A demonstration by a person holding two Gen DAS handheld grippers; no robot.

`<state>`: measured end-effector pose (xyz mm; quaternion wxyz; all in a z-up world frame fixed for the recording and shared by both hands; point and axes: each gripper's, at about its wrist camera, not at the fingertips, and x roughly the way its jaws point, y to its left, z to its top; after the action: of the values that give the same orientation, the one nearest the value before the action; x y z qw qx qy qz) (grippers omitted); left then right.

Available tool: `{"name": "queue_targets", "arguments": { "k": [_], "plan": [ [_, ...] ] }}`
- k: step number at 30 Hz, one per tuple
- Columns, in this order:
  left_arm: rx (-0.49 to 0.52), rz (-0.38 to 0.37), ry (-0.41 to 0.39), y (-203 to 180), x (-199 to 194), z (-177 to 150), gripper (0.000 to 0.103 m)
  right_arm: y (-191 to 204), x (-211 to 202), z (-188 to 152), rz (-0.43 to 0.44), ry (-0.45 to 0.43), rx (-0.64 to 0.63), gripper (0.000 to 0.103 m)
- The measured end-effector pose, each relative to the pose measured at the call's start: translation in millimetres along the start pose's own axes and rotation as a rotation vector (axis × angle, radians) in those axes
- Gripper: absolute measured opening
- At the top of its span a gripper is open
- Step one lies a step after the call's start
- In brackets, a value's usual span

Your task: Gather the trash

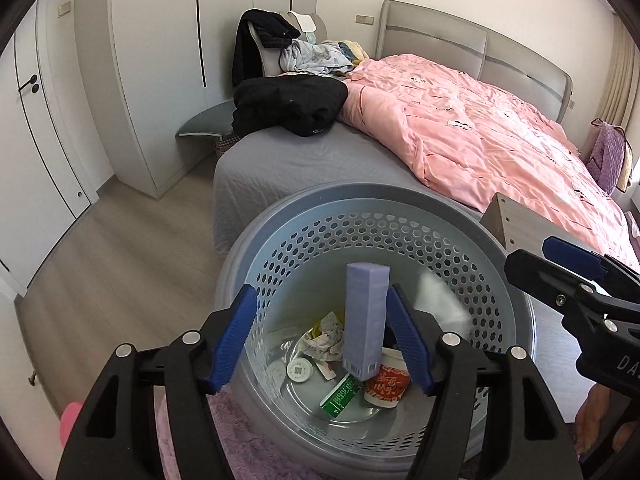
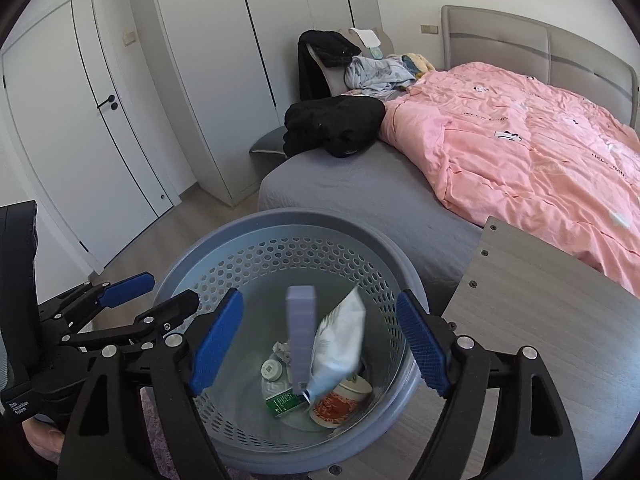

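Over the bin (image 1: 400, 216), both grippers have their fingers apart: left gripper (image 1: 322, 340), right gripper (image 2: 320, 344). A lilac box (image 1: 366, 316) touches the left one's right pad (image 1: 408, 336); beside it a white packet (image 2: 340, 340), blurred. On the bin floor: cup (image 1: 386, 384), green carton (image 1: 340, 394), crumpled paper (image 1: 326, 336), round disc (image 1: 298, 370). A wooden board (image 2: 540, 320) adjoins the rim; the bed (image 1: 280, 160) lies beyond.

I can read "Data Acquisition System" in small white letters on the left hand-held gripper (image 2: 132, 300), beside the bin (image 2: 240, 232). On the right hand-held gripper (image 1: 560, 264) I read only "DA".
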<state>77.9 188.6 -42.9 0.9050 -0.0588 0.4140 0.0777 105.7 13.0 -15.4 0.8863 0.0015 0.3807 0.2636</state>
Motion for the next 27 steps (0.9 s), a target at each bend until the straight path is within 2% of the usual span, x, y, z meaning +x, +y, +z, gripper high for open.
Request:
{"name": "queue_targets", "arguments": {
  "k": [6, 11, 13, 27],
  "plan": [
    [-0.001, 0.011, 0.003, 0, -2, -2, 0.072, -2, -2, -3, 0.005, 0.003, 0.011, 0.078],
    [-0.002, 0.022, 0.002, 1, -4, -3, 0.073, -7, -2, -5, 0.009, 0.004, 0.020, 0.080],
    [-0.002, 0.028, 0.003, 1, -4, -2, 0.077, -8, -3, -6, 0.011, 0.001, 0.026, 0.081],
    [0.003, 0.056, 0.010, 0, -10, -5, 0.082, -13, -11, -12, 0.006, -0.015, 0.040, 0.087]
  ]
}}
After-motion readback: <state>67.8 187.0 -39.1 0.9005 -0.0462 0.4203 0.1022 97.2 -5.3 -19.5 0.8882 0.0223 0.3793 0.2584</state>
